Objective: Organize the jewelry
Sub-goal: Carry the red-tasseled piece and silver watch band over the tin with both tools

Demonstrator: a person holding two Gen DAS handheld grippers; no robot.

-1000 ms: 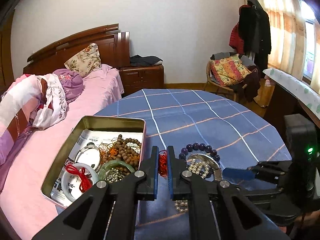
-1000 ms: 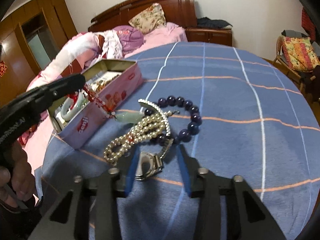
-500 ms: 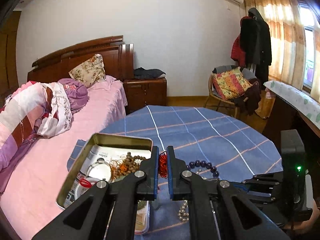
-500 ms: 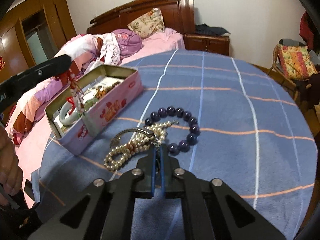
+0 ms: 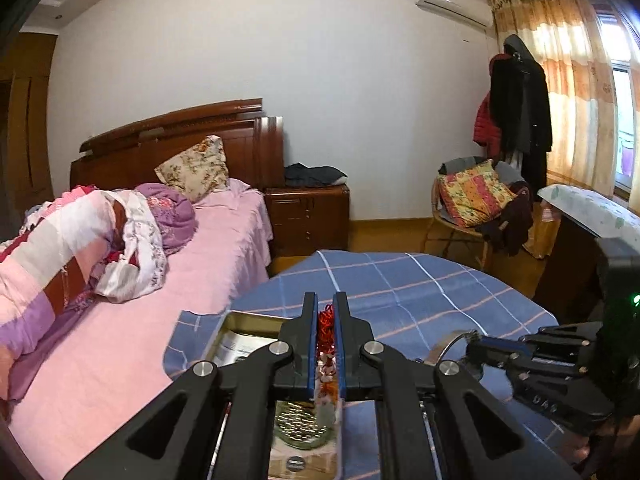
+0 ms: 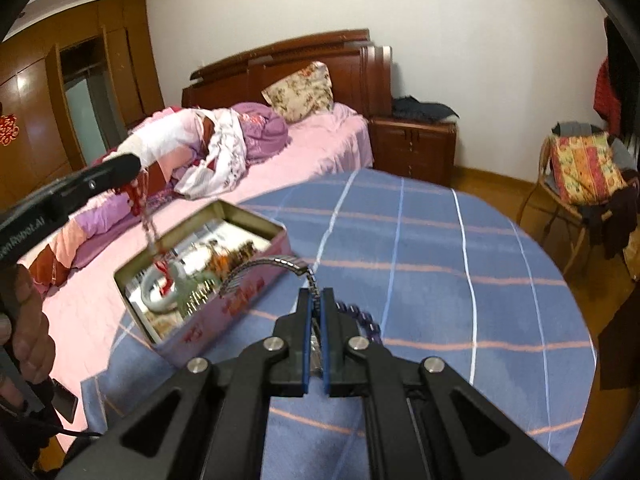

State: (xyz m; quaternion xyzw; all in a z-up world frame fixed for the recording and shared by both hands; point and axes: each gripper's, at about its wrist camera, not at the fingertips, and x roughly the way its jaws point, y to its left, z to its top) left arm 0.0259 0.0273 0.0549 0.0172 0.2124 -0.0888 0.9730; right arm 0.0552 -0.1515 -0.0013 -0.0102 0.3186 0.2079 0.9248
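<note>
A round counter [image 6: 440, 264] carries the things, covered by a blue cloth [image 5: 404, 284] crossed by white and orange lines that hangs over the rim. On the cloth near the counter's left edge, on the side toward the bed, stands an open rectangular tin [image 6: 256, 296] with pink printed walls and a metal inside. Jewelry lies heaped in it; blur hides the details. Just right of the tin, a string of dark purple beads [image 6: 366, 318] rests directly on the cloth, mostly hidden. The rest of the cloth shows only its grid of lines.
</note>
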